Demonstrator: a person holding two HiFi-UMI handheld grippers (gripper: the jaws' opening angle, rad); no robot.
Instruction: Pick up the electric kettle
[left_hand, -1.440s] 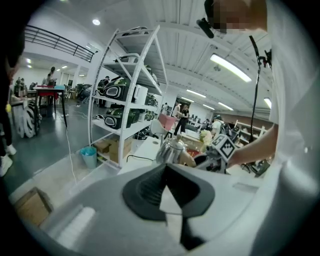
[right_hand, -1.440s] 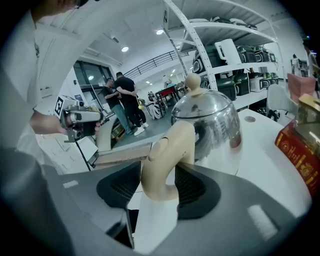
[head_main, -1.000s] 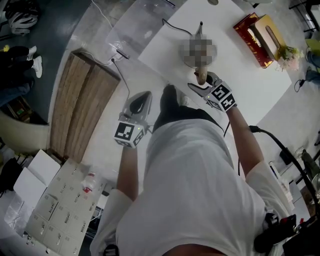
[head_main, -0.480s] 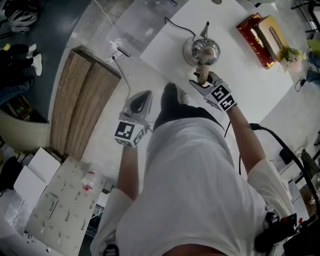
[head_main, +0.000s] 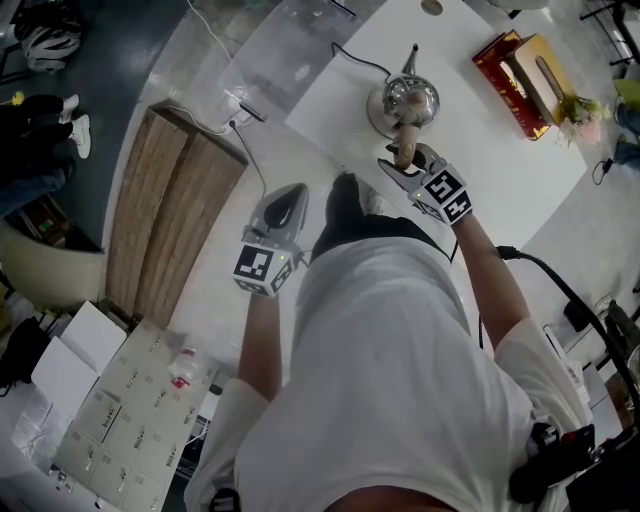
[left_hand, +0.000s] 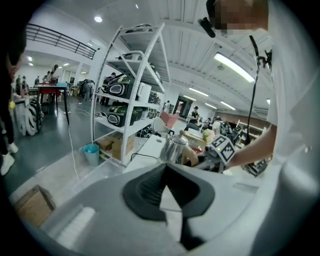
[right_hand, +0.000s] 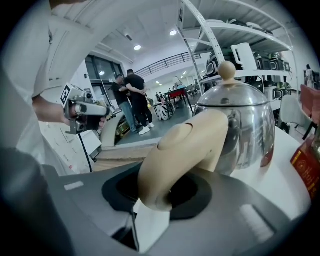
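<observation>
The left gripper (head_main: 286, 200) hangs over the floor, off the counter's (head_main: 480, 150) near edge, its jaws together with nothing between them. On the white counter stands the steel electric kettle (head_main: 405, 100), upright, its cord (head_main: 352, 54) running off to the left. The right gripper (head_main: 403, 166) has the kettle's beige handle (right_hand: 185, 150) between its jaws, which are closing onto its sides. A red box (head_main: 515, 68) lies further right.

Electric kettle (head_main: 405, 100): polished steel, squat rounded body, domed lid with a beige knob (right_hand: 227, 70). Stands upright near the edge of the white table (head_main: 500, 170). Thick beige handle (head_main: 404, 152) faces the person, thin spout (head_main: 413, 55) points away. Black cord (head_main: 350, 52) trails off.
</observation>
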